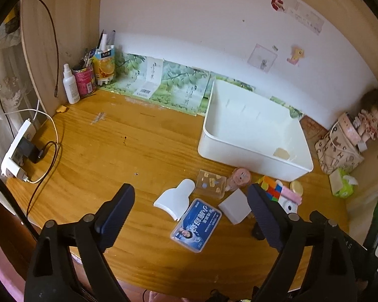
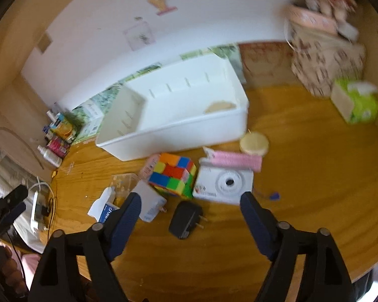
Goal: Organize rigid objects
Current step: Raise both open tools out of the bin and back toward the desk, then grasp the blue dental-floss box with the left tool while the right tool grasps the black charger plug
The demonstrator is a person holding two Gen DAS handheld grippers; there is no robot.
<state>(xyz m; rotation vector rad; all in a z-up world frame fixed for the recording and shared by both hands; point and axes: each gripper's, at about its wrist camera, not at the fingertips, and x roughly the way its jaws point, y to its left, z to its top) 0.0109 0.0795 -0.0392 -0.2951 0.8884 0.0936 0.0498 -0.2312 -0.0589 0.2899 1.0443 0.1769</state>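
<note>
A white bin (image 1: 252,148) stands on the wooden desk, nearly empty; it also shows in the right wrist view (image 2: 179,128). In front of it lie small objects: a blue-labelled flat case (image 1: 196,226), a white curved plastic piece (image 1: 175,198), a clear box (image 1: 211,183), a white block (image 1: 235,206), a colour cube (image 2: 172,175), a white toy camera (image 2: 224,183), a pink comb (image 2: 237,161), a round yellow tin (image 2: 254,143) and a black plug adapter (image 2: 186,220). My left gripper (image 1: 191,196) is open above the case. My right gripper (image 2: 190,202) is open above the adapter.
A power strip with cables (image 1: 20,151) lies at the desk's left edge. A spray bottle (image 1: 70,84) and pen cups (image 1: 84,79) stand at the back left. A patterned bag (image 1: 337,151), a doll (image 1: 370,118) and a green tissue pack (image 2: 355,100) sit at the right.
</note>
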